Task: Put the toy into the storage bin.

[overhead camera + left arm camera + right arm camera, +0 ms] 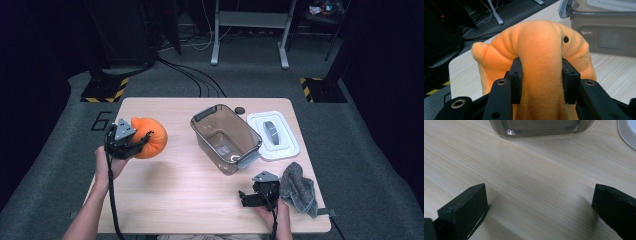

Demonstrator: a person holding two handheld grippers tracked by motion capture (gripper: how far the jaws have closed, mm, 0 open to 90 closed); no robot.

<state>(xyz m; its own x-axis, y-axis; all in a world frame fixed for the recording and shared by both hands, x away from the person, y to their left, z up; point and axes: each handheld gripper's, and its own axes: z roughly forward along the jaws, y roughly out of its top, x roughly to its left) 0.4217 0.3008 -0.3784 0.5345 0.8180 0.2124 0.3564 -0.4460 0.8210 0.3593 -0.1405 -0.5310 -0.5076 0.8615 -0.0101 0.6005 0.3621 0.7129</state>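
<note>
Two grippers are in your hands. Your left gripper (141,140) is at the left side of the worktop (180,200), and it pinches the orange soft toy (151,137) tight. In the left gripper view the toy (541,57) bulges up between the two black jaws, and it has a small black dot for an eye. The toy is held up off the worktop, well apart from the clear box (226,138) in the middle. Your right gripper (245,198) is at the near right, with its jaws spread wide and bare wood (536,185) between them. A grey cloth (298,189) lies just beside it on the right. The white lid (273,135) lies to the right of the box, touching it or almost.
</note>
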